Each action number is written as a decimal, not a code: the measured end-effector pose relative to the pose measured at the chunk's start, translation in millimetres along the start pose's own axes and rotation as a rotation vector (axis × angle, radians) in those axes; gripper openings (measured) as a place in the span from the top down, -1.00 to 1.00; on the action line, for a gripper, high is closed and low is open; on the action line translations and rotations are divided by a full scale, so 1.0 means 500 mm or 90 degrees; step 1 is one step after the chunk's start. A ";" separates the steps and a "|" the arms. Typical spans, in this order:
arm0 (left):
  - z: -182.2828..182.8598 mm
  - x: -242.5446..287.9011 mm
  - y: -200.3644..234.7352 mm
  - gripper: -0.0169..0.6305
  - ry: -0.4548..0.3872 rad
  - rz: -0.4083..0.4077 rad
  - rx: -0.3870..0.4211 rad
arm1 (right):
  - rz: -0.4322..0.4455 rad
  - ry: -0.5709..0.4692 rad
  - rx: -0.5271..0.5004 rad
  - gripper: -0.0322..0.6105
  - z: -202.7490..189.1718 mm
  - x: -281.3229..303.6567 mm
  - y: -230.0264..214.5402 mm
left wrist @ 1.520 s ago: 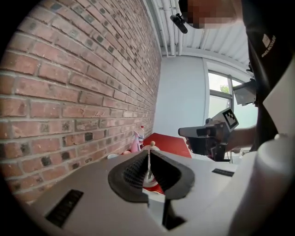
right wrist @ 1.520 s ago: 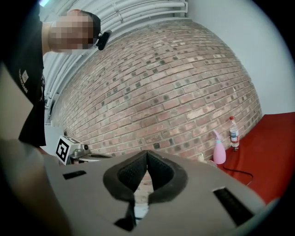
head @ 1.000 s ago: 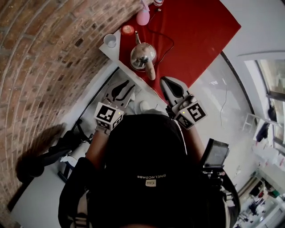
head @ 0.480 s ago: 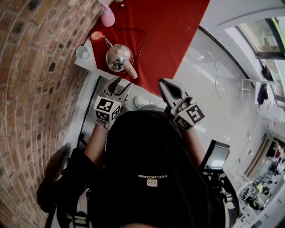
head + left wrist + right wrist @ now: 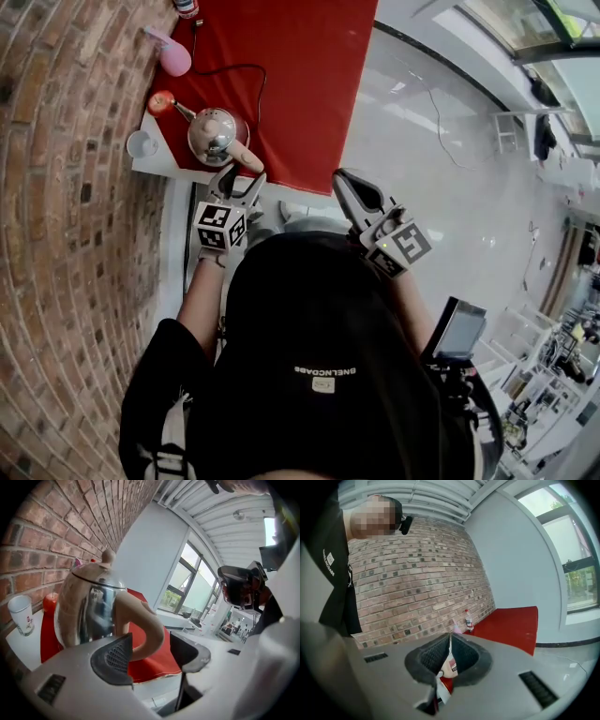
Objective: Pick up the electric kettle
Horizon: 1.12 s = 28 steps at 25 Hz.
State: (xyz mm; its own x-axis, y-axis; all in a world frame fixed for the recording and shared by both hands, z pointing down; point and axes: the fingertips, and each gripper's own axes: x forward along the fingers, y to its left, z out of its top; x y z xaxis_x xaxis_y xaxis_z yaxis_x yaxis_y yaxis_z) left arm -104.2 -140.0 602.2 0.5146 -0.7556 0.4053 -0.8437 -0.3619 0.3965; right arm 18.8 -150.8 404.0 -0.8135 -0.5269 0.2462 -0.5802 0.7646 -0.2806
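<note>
The steel electric kettle [image 5: 212, 131] with a beige handle [image 5: 247, 159] stands on the red cloth [image 5: 300, 84] near the table's front edge. My left gripper [image 5: 241, 179] is right at the handle with its jaws opening. In the left gripper view the kettle [image 5: 86, 606] fills the left side. Its curved handle [image 5: 143, 625] shows in the gap of my left gripper [image 5: 150, 652], and neither pad touches it. My right gripper [image 5: 349, 184] hangs off the table's side over the floor. Up close, my right gripper [image 5: 449, 660] has its pads pressed together with nothing held.
A white cup [image 5: 141, 143], a small red object [image 5: 161, 100], a pink item [image 5: 172, 59] and a bottle [image 5: 186, 7] stand along the brick wall [image 5: 66, 187]. A black cord [image 5: 234, 70] runs from the kettle across the cloth. Glossy floor [image 5: 441, 187] lies to the right.
My left gripper has come down and forward to the kettle's handle and its jaws have spread apart. The right gripper has shifted sideways, still shut.
</note>
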 end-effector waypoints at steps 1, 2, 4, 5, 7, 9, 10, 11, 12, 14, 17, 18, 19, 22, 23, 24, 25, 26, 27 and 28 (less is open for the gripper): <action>-0.001 0.008 -0.003 0.20 0.002 -0.007 0.005 | -0.007 0.001 -0.006 0.88 -0.004 -0.008 -0.007; -0.002 0.017 -0.005 0.20 0.004 -0.013 0.010 | -0.012 0.000 -0.008 0.88 -0.007 -0.015 -0.013; -0.004 0.037 -0.009 0.20 0.009 -0.019 0.023 | -0.019 -0.014 0.000 0.88 -0.001 -0.023 -0.020; -0.005 0.046 -0.011 0.20 0.012 -0.021 0.029 | -0.023 -0.020 0.004 0.88 0.002 -0.027 -0.025; -0.007 0.064 -0.017 0.20 0.018 -0.028 0.041 | -0.038 -0.024 0.003 0.88 0.003 -0.039 -0.036; -0.006 0.077 -0.023 0.20 0.017 -0.032 0.052 | -0.046 -0.034 0.007 0.88 0.006 -0.047 -0.043; -0.003 0.081 -0.025 0.20 0.010 -0.031 0.055 | -0.051 -0.037 0.008 0.88 0.006 -0.050 -0.045; 0.001 0.085 -0.025 0.20 -0.001 -0.027 0.055 | -0.056 -0.036 0.009 0.88 0.004 -0.053 -0.048; 0.005 0.090 -0.024 0.20 -0.011 -0.022 0.053 | -0.062 -0.034 0.009 0.88 0.001 -0.056 -0.052; 0.010 0.102 -0.022 0.20 -0.022 -0.014 0.052 | -0.069 -0.034 0.015 0.88 -0.001 -0.060 -0.058; 0.016 0.115 -0.017 0.26 -0.033 0.003 0.063 | -0.071 -0.040 0.020 0.88 0.003 -0.062 -0.058; 0.019 0.116 -0.012 0.36 -0.040 0.012 0.063 | -0.071 -0.041 0.017 0.88 0.001 -0.063 -0.059; 0.023 0.116 -0.007 0.50 -0.048 0.020 0.064 | -0.072 -0.040 0.014 0.88 -0.001 -0.065 -0.060; 0.029 0.119 -0.003 0.53 -0.060 0.027 0.067 | -0.080 -0.033 0.013 0.88 -0.008 -0.071 -0.070; 0.030 0.118 -0.003 0.53 -0.061 0.028 0.068 | -0.084 -0.032 0.015 0.88 -0.009 -0.074 -0.072; 0.030 0.117 -0.004 0.53 -0.063 0.029 0.068 | -0.087 -0.029 0.015 0.88 -0.011 -0.076 -0.074; 0.030 0.115 -0.004 0.53 -0.064 0.030 0.067 | -0.089 -0.028 0.014 0.88 -0.012 -0.077 -0.074; 0.031 0.114 -0.004 0.54 -0.066 0.031 0.067 | -0.087 -0.030 0.014 0.88 -0.010 -0.077 -0.073; 0.031 0.114 -0.004 0.54 -0.066 0.032 0.067 | -0.084 -0.034 0.016 0.88 -0.008 -0.076 -0.072; 0.032 0.115 -0.005 0.54 -0.066 0.032 0.069 | -0.082 -0.036 0.018 0.88 -0.007 -0.075 -0.071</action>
State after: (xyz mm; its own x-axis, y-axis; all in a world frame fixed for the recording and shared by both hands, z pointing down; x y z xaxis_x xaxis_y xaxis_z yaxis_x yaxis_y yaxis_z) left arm -75.2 -191.3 611.4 0.4570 -0.8250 0.3326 -0.8826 -0.3742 0.2845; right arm 70.0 -157.0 408.1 -0.7330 -0.6403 0.2295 -0.6799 0.6794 -0.2760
